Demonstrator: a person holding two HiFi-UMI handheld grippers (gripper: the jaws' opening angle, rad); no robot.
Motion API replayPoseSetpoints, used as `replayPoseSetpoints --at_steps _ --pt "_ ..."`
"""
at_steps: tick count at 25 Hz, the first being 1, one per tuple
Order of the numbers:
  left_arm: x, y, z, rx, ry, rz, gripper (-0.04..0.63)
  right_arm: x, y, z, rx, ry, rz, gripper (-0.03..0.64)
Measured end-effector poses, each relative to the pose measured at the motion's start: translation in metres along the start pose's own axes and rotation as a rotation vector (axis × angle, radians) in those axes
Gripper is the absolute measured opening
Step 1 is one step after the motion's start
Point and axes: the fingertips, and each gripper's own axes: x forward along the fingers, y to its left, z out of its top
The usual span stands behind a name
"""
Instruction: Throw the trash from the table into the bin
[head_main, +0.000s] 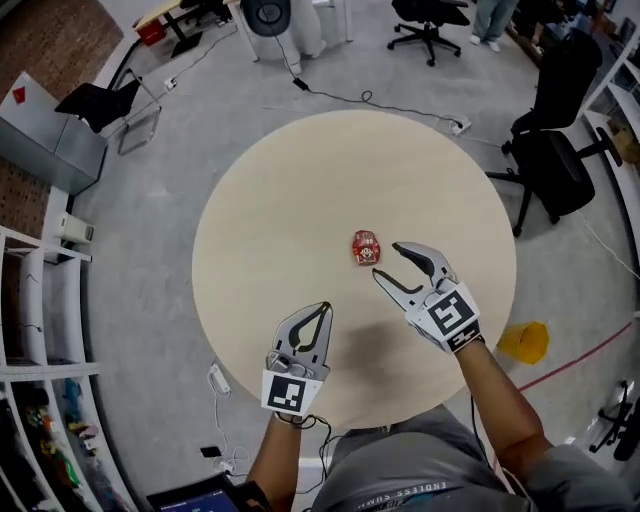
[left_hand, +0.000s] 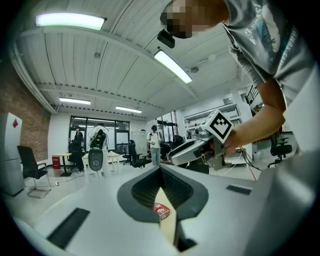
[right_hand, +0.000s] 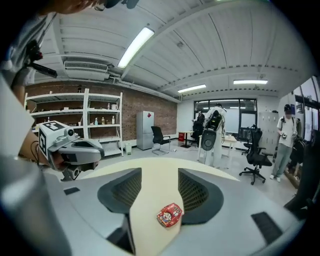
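Open tabletop (head_main: 270, 210) all around red wrapper (head_main: 366, 247), clear gap to right hand-held gripper (head_main: 388, 262)

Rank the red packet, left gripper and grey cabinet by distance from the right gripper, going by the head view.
1. Red packet, just beside the right gripper, at its tips.
2. Left gripper, lower left of it.
3. Grey cabinet, far upper left.

Only one legible print

The person's grey shirt (head_main: 420, 484) carries the words "ENDLESS SUMM", and the rest cannot be made out. Lettering on the red snack wrapper (head_main: 366, 247) is too small to read. A grey cabinet (head_main: 50, 145) bears a red diamond sign.
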Motion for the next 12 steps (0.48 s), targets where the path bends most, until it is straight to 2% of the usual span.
replayPoseSetpoints --at_steps 1,5,12 --pt "0.008 0.005 -0.011 -0.015 0.015 0.007 0.032 0.016 -0.009 -0.007 0.005 0.015 0.014 0.220" --pt "0.028 0.026 -0.055 -0.077 0.070 0.032 0.032 0.077 -0.032 -0.042 0.024 0.083 0.053 0.286" --pt "0.049 0.050 -0.106 -0.161 0.142 0.060 0.034 0.160 -0.046 -0.115 0.062 0.221 0.125 0.348"
